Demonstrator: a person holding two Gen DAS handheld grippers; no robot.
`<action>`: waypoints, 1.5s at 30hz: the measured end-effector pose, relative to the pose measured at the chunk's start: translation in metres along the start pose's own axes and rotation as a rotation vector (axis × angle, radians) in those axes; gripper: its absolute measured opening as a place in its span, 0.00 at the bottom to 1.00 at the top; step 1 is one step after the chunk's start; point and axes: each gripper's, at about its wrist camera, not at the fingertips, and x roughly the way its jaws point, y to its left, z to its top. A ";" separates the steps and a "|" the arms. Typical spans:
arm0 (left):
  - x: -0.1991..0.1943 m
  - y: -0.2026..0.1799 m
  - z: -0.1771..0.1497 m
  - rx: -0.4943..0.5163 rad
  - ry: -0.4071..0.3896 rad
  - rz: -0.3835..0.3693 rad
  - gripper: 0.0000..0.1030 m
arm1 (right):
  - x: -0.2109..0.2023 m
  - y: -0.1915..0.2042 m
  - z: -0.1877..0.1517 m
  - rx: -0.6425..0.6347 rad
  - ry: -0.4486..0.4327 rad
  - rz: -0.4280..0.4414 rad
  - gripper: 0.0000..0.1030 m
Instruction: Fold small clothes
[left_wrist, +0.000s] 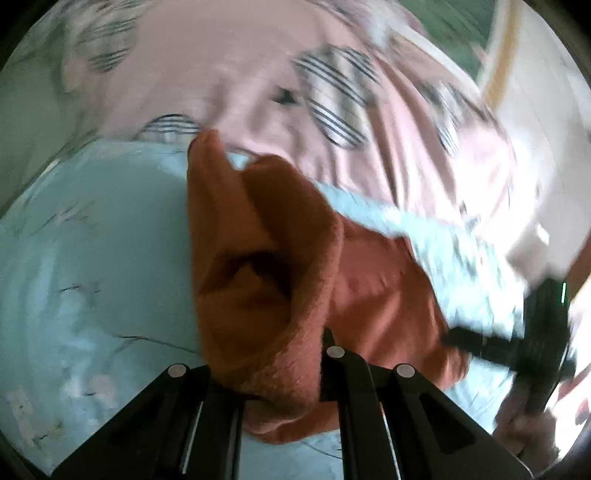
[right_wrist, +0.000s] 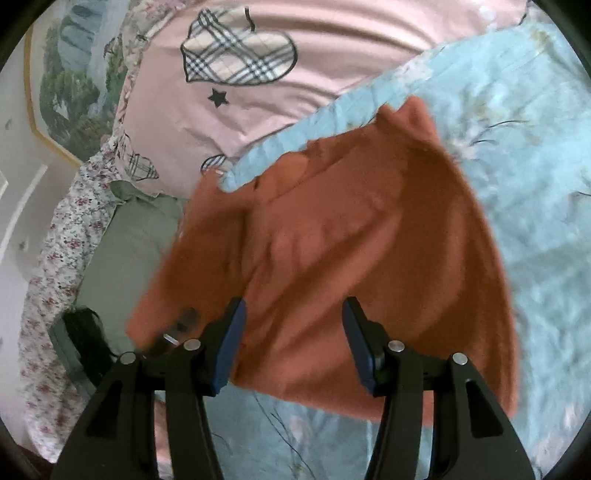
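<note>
Bedding fills both views: a pale blue floral bedspread (right_wrist: 517, 155) with a pink pillow (right_wrist: 295, 48) at its head. I take the bedspread as my landmark.

My left gripper (left_wrist: 284, 373) has its jaws clenched on a bunched fold of the rust-orange garment (right_wrist: 351, 240), which rises in a cone from between them, clear of the bedspread. The rest of the cloth trails off to the right in the left wrist view, towards my right gripper (right_wrist: 291, 343).

Those right jaws are released, standing apart with nothing pressed between the pads (right_wrist: 229, 347). They sit at the garment's near hem, and the cloth spreads away from them across the bedspread. Its long axis runs up and leftward towards the pillow.

As I judge it, the right hand is nearer the free hem and should pinch there next.
</note>
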 end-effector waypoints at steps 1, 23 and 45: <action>0.009 -0.010 -0.006 0.032 0.016 0.006 0.06 | 0.009 0.000 0.005 0.008 0.019 0.029 0.60; 0.019 -0.068 -0.030 0.292 0.035 0.047 0.06 | 0.082 0.045 0.092 -0.149 0.084 0.116 0.19; 0.105 -0.175 -0.045 0.276 0.226 -0.213 0.11 | 0.022 -0.076 0.091 -0.105 0.056 -0.126 0.27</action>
